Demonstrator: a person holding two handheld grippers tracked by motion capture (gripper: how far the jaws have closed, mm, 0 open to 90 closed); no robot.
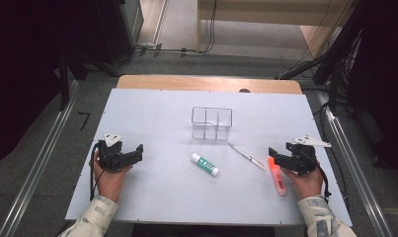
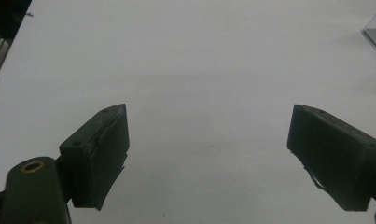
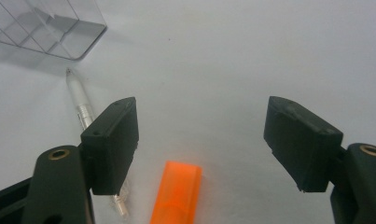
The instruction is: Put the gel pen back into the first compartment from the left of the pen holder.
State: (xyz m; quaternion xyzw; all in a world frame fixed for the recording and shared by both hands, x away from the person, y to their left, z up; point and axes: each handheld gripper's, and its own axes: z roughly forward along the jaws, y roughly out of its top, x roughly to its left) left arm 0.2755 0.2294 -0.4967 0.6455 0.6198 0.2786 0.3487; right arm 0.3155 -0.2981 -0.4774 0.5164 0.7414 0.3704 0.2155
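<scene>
A clear divided organizer box (image 1: 212, 123) stands at the middle of the white table. In front of it lie a white glue stick with a green label (image 1: 204, 164), a thin clear pen (image 1: 246, 155) and an orange highlighter (image 1: 277, 176). My left gripper (image 1: 137, 152) rests at the table's left, open, over bare surface (image 2: 209, 121). My right gripper (image 1: 274, 155) sits at the right, open, just above the highlighter's near end (image 3: 177, 192); the pen (image 3: 81, 105) passes behind its left jaw. The box corner (image 3: 50, 28) shows at the upper left of the right gripper view.
The white board (image 1: 157, 113) covers a wooden table whose far edge (image 1: 206, 82) shows. Metal rails (image 1: 38, 163) run along both sides on the floor. Cables and dark equipment stands (image 1: 335, 64) sit beyond the table's far right.
</scene>
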